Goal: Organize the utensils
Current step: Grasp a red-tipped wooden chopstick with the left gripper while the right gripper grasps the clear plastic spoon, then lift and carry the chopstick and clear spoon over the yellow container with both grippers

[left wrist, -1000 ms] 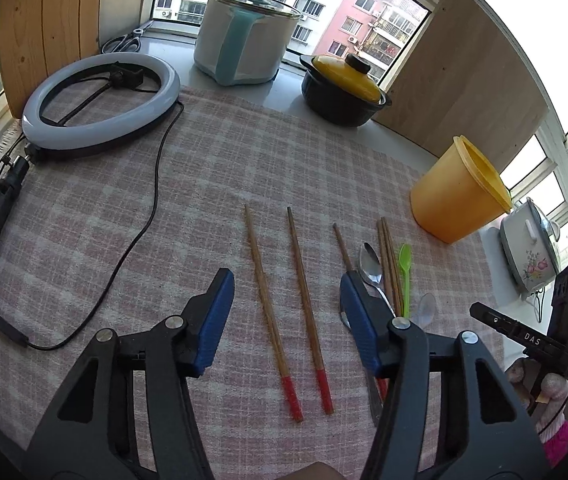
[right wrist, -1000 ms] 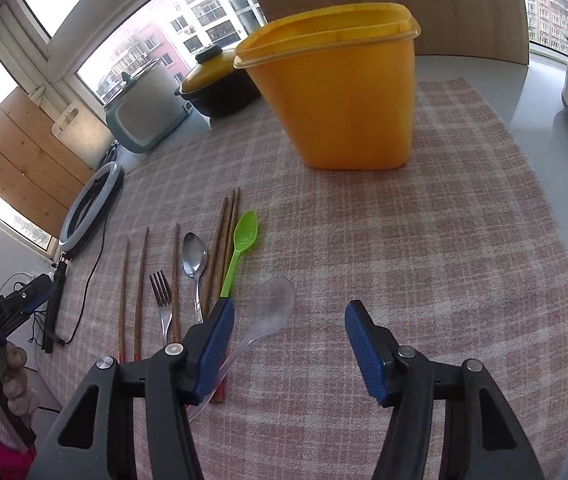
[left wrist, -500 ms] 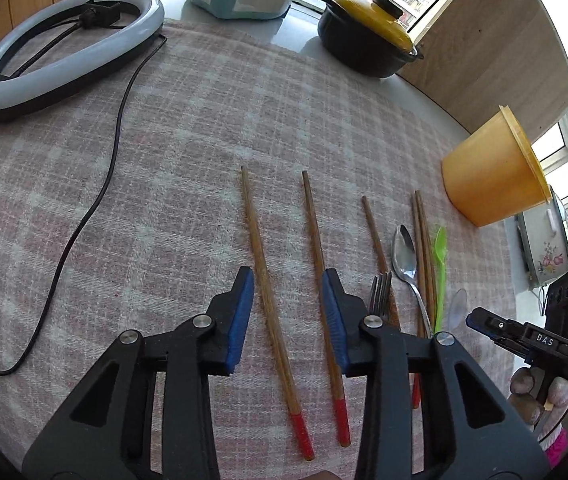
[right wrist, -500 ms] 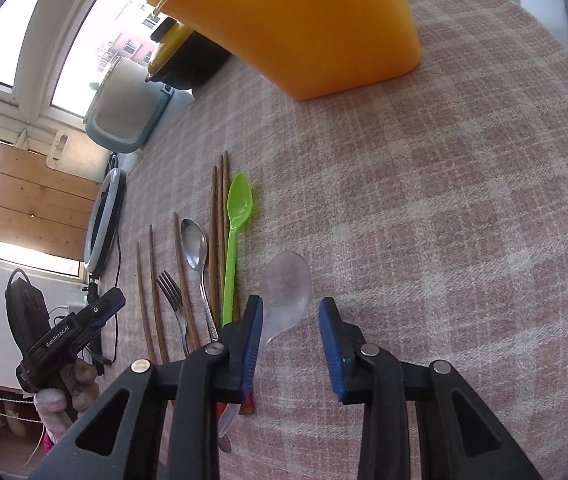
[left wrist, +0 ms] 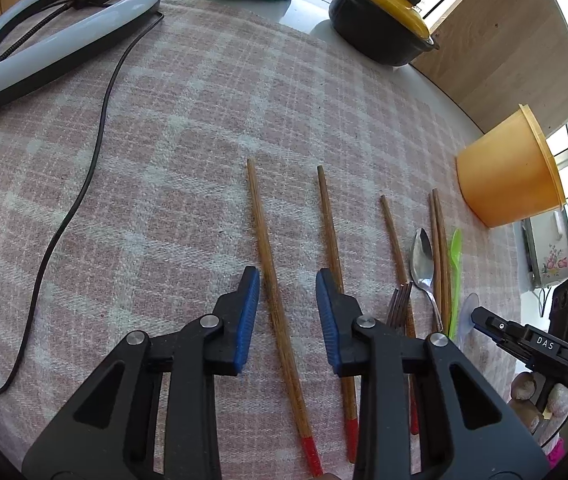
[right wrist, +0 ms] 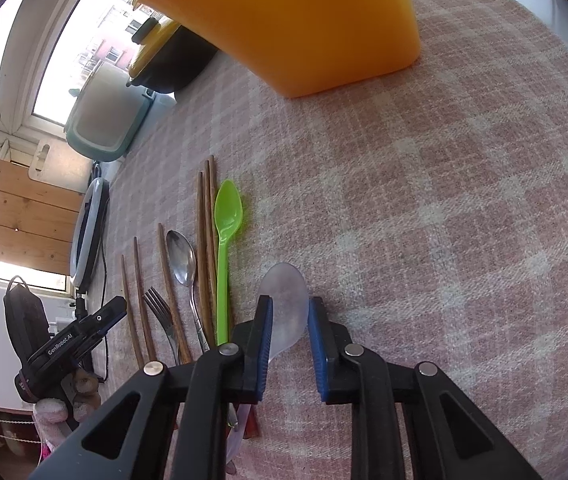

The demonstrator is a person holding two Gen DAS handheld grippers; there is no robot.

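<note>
Five wooden chopsticks lie in a row on the checked cloth of the worktop (left wrist: 188, 128), roughly side by side: two well spaced on the left, a third (left wrist: 394, 236) further right, and a close pair (left wrist: 436, 240) beyond it. Between them and past them lie one fork (left wrist: 400, 304), one metal spoon (left wrist: 422, 260), one green plastic spoon (right wrist: 226, 232) and one clear plastic spoon (right wrist: 287, 312). The two left chopsticks show red ends nearest the camera; the other ends are hidden, so their colour may or may not match.

The left gripper (left wrist: 287, 312) hangs low over the cloth with its jaws closing around the leftmost chopstick (left wrist: 270, 264), which runs up the gap between the blue pads without either pad plainly pressing on it. The second chopstick (left wrist: 330, 232) passes behind the right-hand pad.

The right gripper (right wrist: 289, 344) has its jaws closing on the clear plastic spoon, whose bowl sits between the pads; whether they already press on it is hard to judge from this angle.

One orange tub (left wrist: 512, 172) stands upright on the cloth beyond the utensils. One ring light (left wrist: 36, 32) with its black cable lies at the far left, and one black pot (left wrist: 380, 32) with a yellow lid stands past the cloth's edge.
</note>
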